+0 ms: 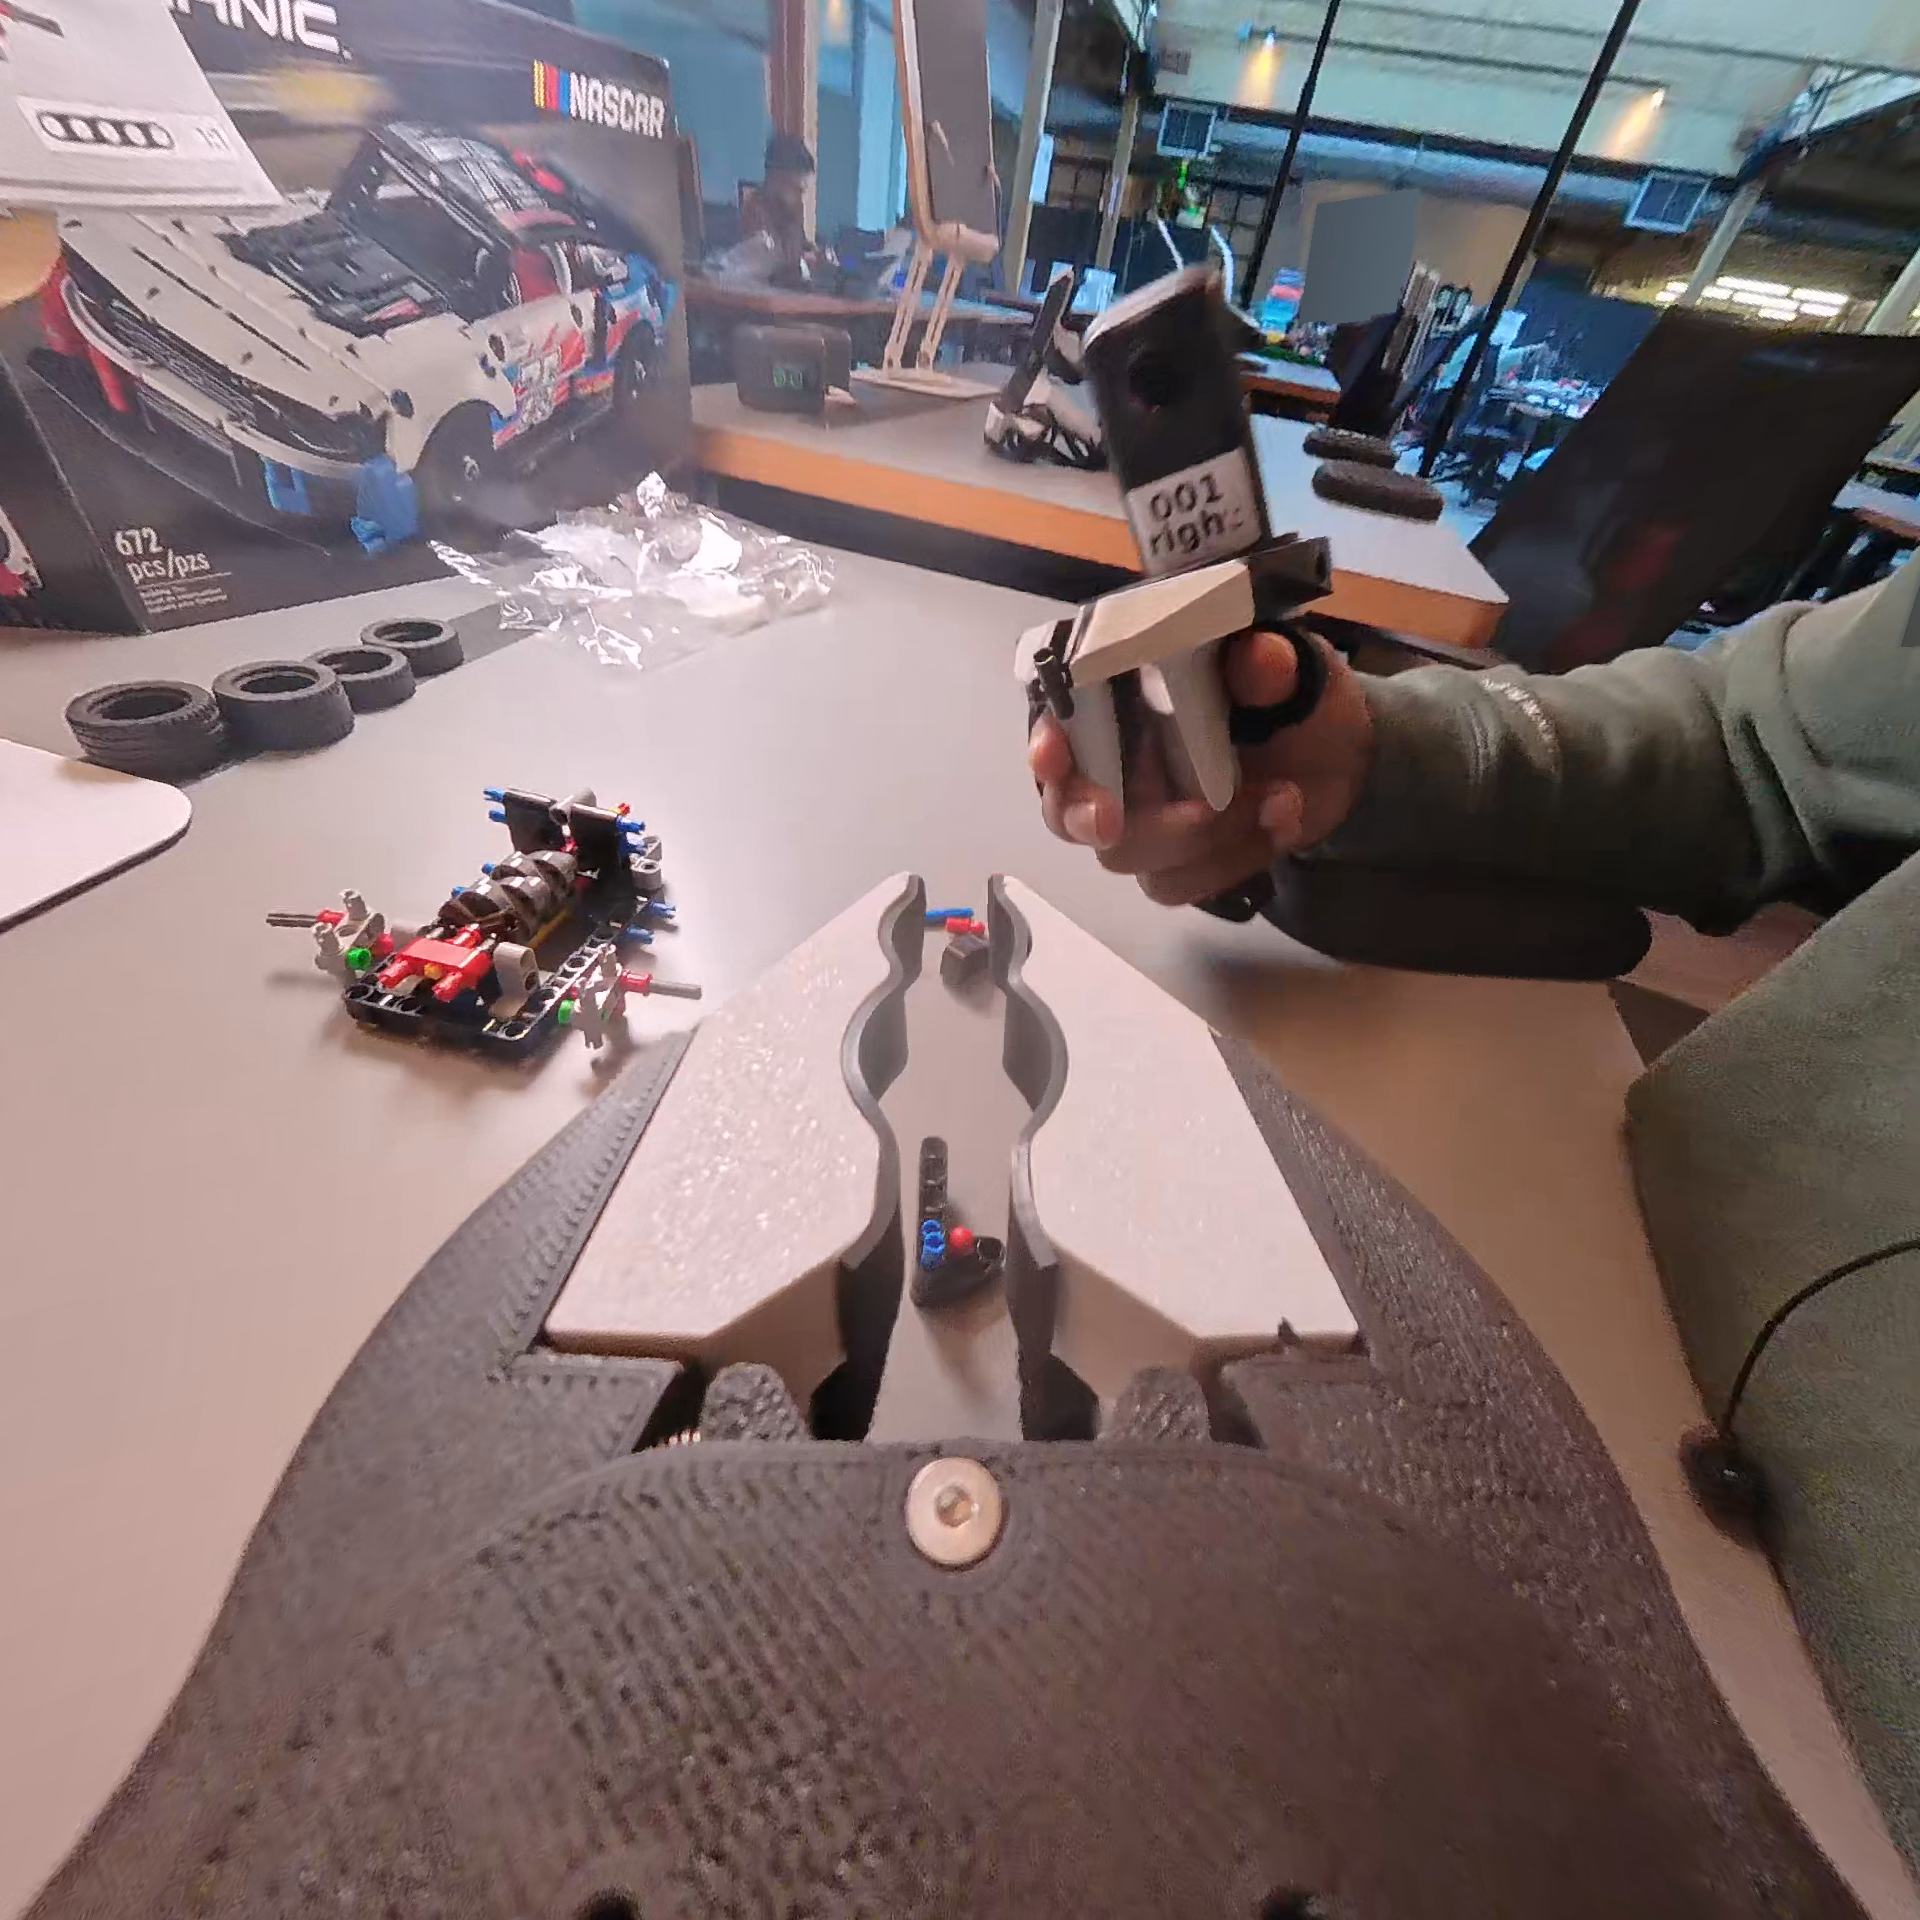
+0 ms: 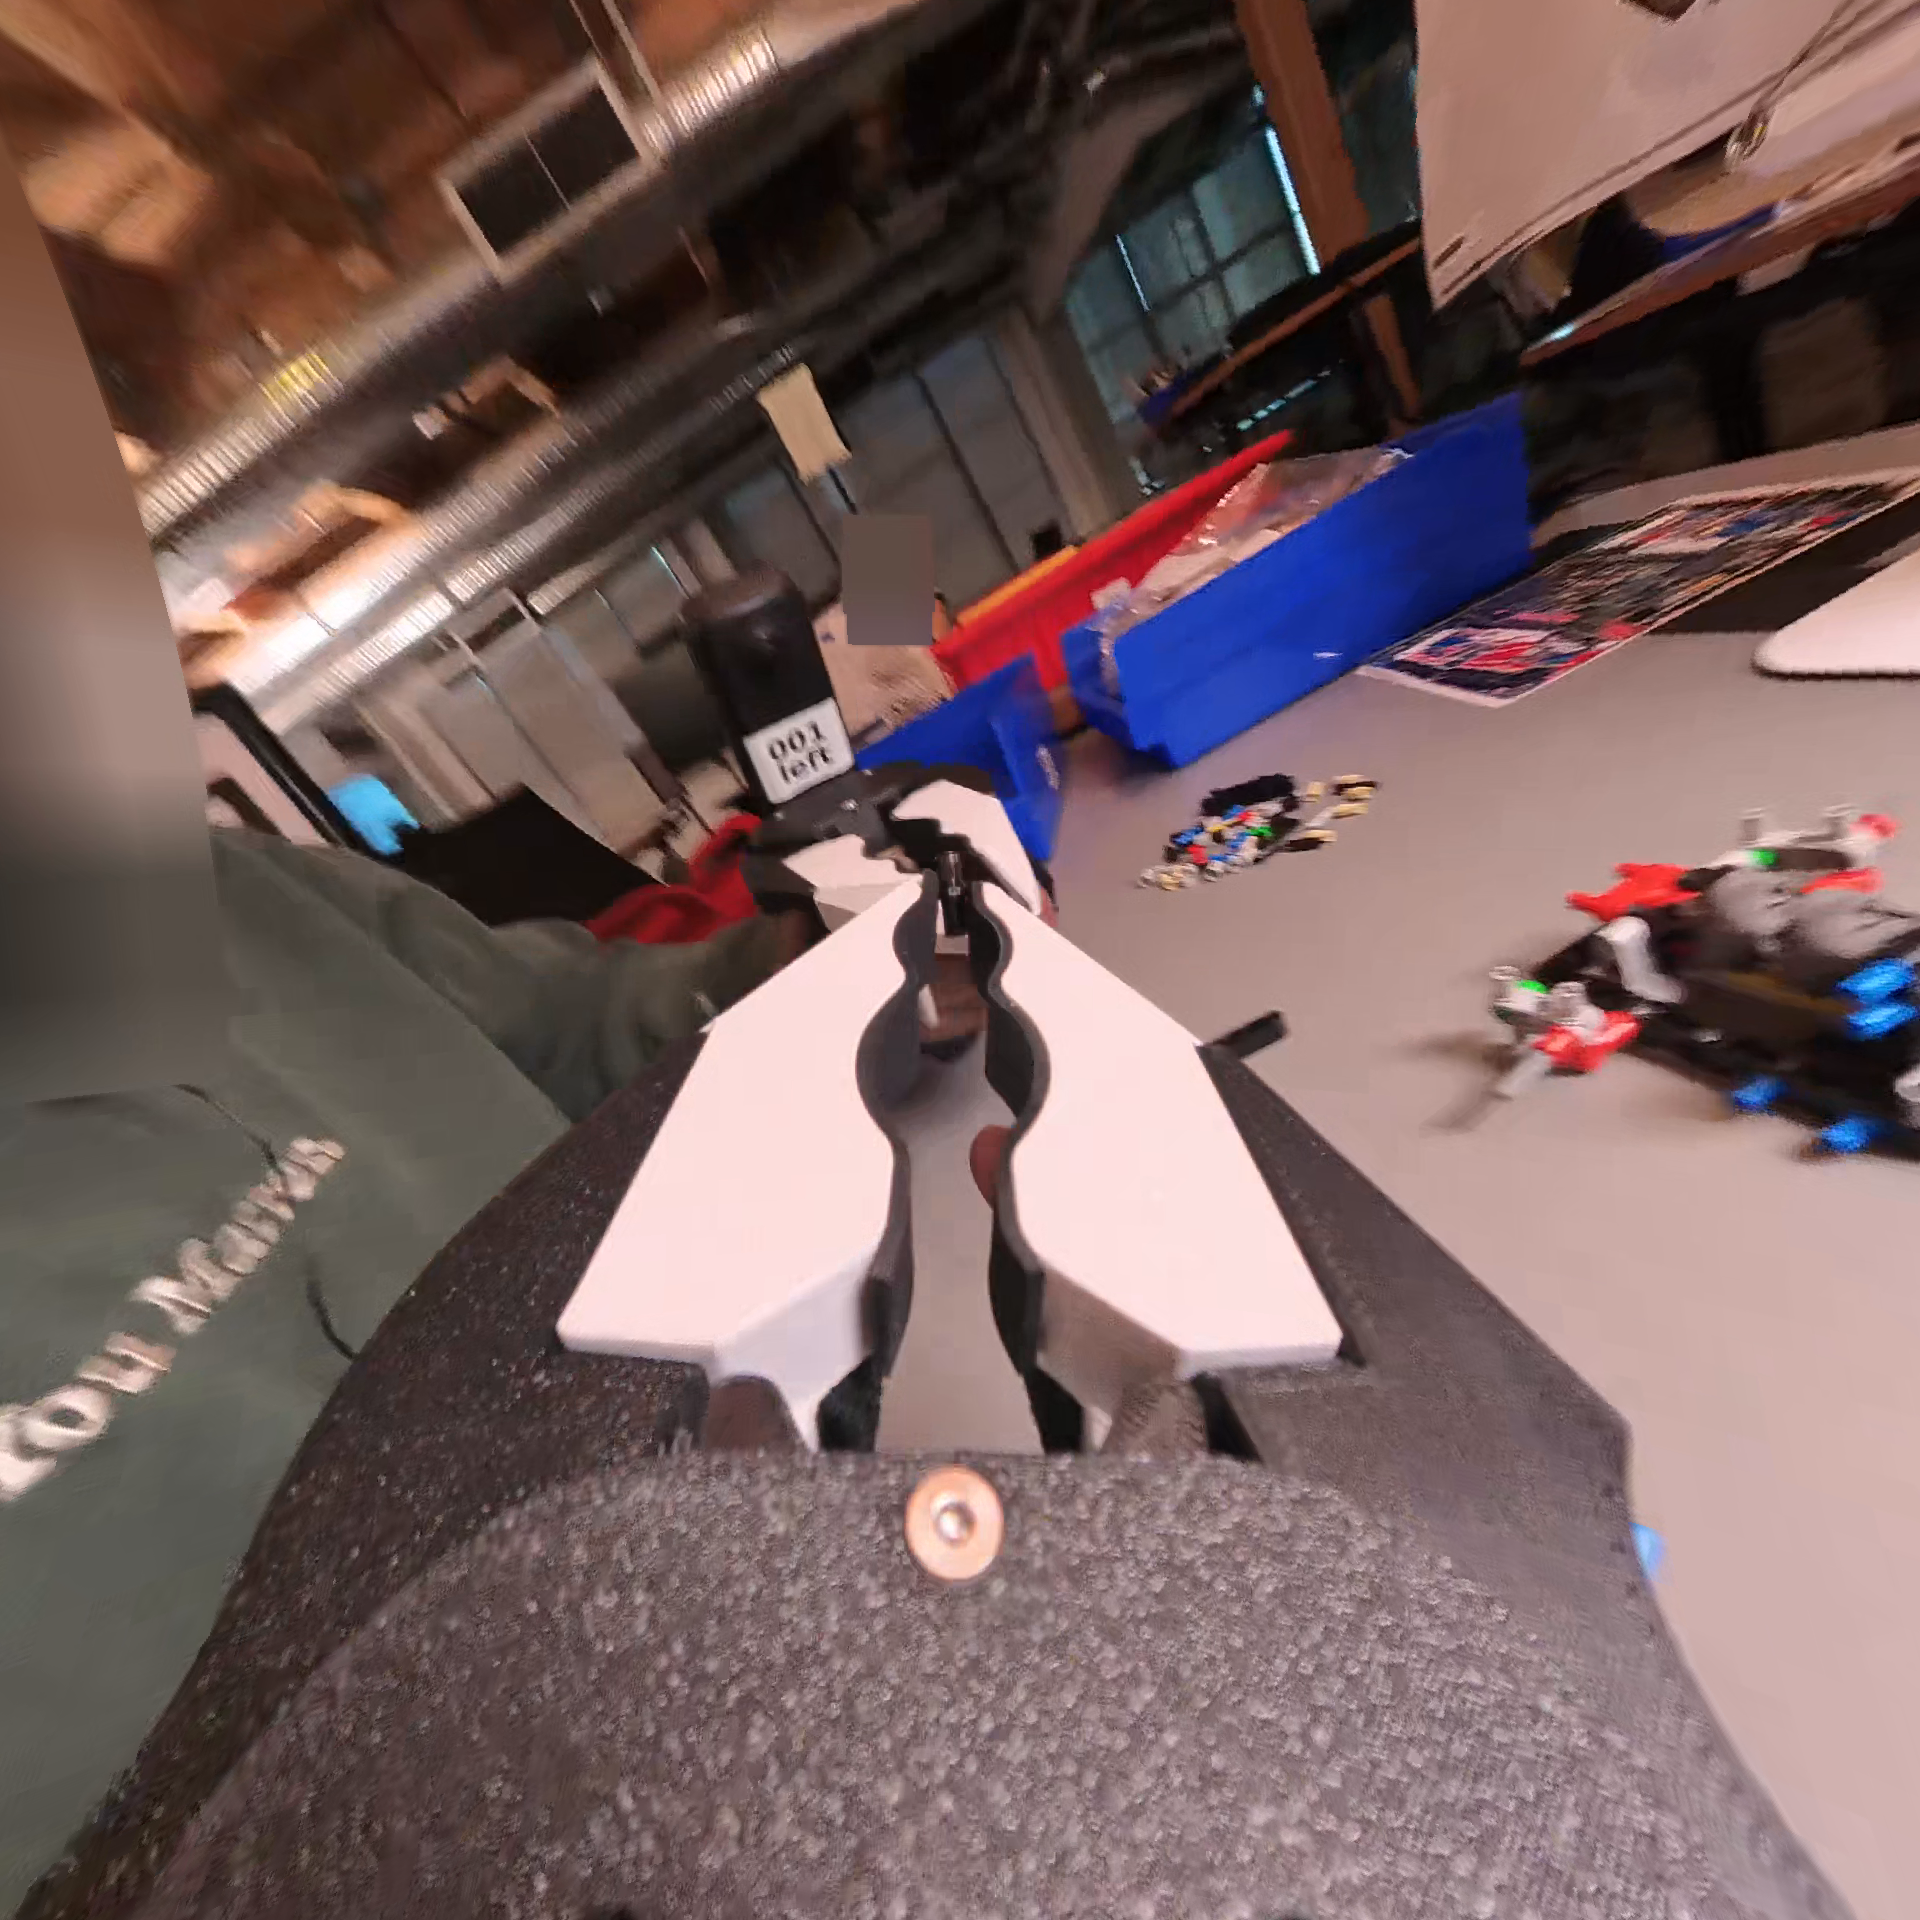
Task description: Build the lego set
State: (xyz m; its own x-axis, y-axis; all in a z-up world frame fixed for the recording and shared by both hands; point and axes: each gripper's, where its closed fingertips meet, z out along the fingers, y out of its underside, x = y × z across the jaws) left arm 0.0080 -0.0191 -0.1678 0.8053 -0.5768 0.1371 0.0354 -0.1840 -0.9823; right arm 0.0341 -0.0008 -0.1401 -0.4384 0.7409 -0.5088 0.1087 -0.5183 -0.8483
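Bags, apparently clear plastic, fill blue bin beside red bin.

Both views are evenly lit from overhead, with soft shadows under the lego chassis on the grey table. In the left wrist view the chassis is sharp; the box behind it smears slightly. In the right wrist view the chassis is motion-blurred, and the hall beyond it streaks and bends at the edges.
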